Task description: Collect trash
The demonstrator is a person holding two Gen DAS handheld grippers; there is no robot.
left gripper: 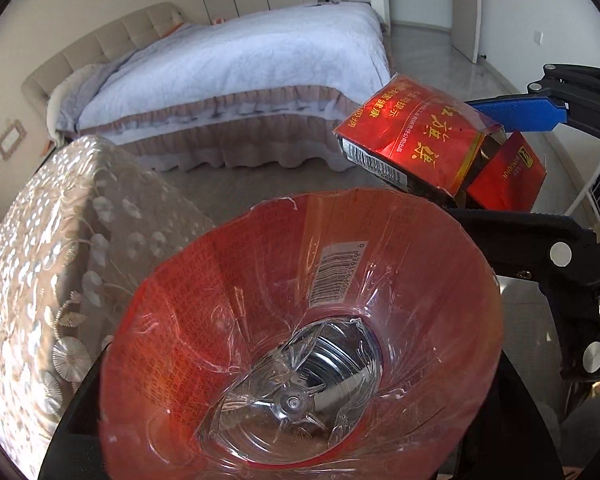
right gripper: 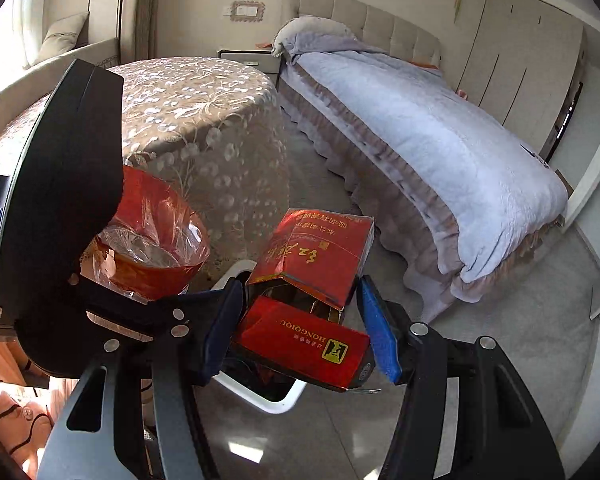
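My left gripper holds a crushed clear plastic bottle (left gripper: 300, 360) with a red label, which fills the lower half of the left wrist view; the fingers are hidden behind it. The bottle also shows in the right wrist view (right gripper: 152, 248), under the black body of the left gripper (right gripper: 68, 184). My right gripper (right gripper: 300, 332) has blue pads (right gripper: 376, 332) closed on an open red cigarette pack (right gripper: 312, 264), its lid flap (right gripper: 304, 344) hanging toward the camera. The pack (left gripper: 416, 140) and right gripper (left gripper: 512, 152) show at right in the left wrist view. A white trash bin rim (right gripper: 268, 400) lies below the pack.
A round table with an embroidered beige cloth (right gripper: 204, 120) stands just behind the grippers. A bed with a pale blue quilt (right gripper: 440, 140) lies to the right, with wardrobes (right gripper: 532, 72) beyond. Grey tiled floor (right gripper: 260, 452) lies below.
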